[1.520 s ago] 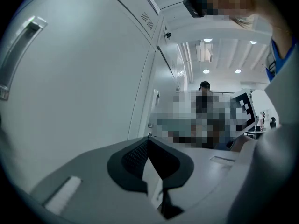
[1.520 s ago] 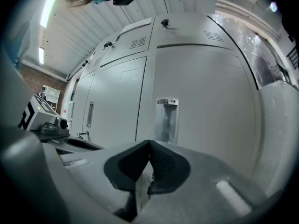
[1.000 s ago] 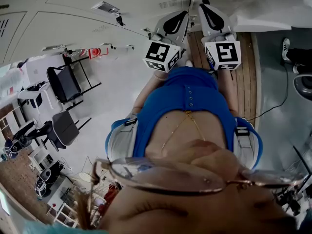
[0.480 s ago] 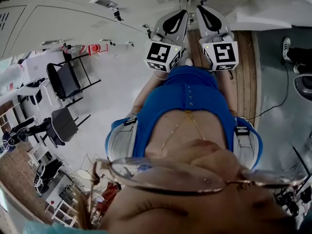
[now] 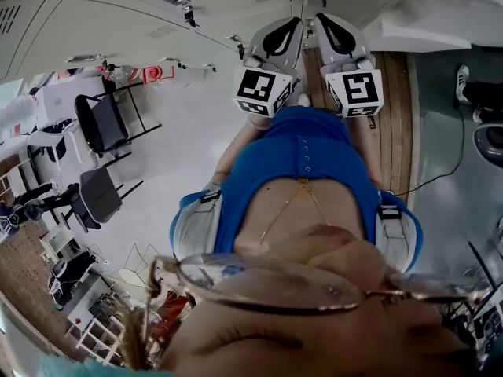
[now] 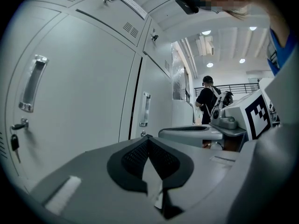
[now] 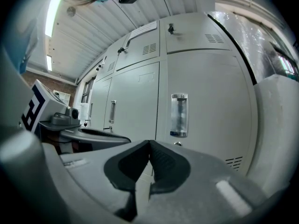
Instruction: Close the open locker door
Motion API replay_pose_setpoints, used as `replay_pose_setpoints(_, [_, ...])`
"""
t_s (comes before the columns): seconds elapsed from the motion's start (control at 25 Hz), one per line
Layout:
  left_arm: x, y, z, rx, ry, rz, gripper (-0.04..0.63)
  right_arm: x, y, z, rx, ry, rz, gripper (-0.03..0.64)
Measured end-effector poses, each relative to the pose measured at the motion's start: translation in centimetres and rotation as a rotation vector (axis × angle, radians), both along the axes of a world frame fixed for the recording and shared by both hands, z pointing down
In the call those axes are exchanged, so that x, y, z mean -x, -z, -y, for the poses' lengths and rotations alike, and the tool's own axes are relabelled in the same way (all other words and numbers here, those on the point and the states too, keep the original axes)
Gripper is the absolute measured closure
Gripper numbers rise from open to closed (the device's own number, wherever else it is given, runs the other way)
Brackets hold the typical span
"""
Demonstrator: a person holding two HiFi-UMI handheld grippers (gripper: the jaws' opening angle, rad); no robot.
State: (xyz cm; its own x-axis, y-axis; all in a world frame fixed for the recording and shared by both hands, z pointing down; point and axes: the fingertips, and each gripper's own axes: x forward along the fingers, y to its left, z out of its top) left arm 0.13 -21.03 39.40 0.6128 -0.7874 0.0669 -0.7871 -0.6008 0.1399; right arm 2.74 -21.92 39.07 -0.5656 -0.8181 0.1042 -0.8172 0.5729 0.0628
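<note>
Both tools are held out side by side in front of the person's blue top, pointing at a row of pale grey lockers (image 5: 118,22). The left tool (image 6: 148,140) has its jaws pressed together with nothing between them. The right tool (image 7: 149,143) is likewise closed and empty. Neither touches a locker.

The doors straight ahead sit flush, each with an upright metal handle (image 7: 179,115); a key (image 6: 15,143) hangs from one lock at the left. To the right of the right tool, a white panel (image 5: 428,30) juts out from the row and seems to be the open locker door. In the right gripper view it looms near at the right edge, apart from the jaws.

Below the tools runs a strip of wooden boards (image 5: 393,108), with grey floor (image 5: 448,148) beside it, where a black cable (image 5: 448,163) trails and a shoe (image 5: 461,81) shows at the edge. On the white floor (image 5: 189,148) to the left stand black folding chairs (image 5: 102,128). Far down the room a person in dark clothes (image 6: 208,101) stands under round ceiling lights (image 6: 210,65).
</note>
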Motion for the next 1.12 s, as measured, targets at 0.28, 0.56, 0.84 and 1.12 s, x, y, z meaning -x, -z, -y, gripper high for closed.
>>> replay_pose_setpoints(0.28, [-0.1,-0.1,-0.6,0.003,0.013,0.007,0.607,0.0,-0.1,-0.8,0.002,0.018,-0.001,0.614])
replay_pose_setpoints(0.56, [-0.2,-0.2,-1.2,0.005,0.022,0.009,0.607,0.0,-0.3,-1.4,0.011,0.034,-0.004,0.614])
replay_pose_setpoints(0.84, [-0.1,-0.1,-1.7,0.004,0.031,0.010,0.607,0.0,-0.2,-1.8,0.006,0.044,-0.009,0.614])
replay_pose_setpoints(1.12, [0.0,-0.1,-2.0,0.005,0.034,0.012,0.607,0.2,-0.2,-2.3,0.014,0.053,-0.014,0.614])
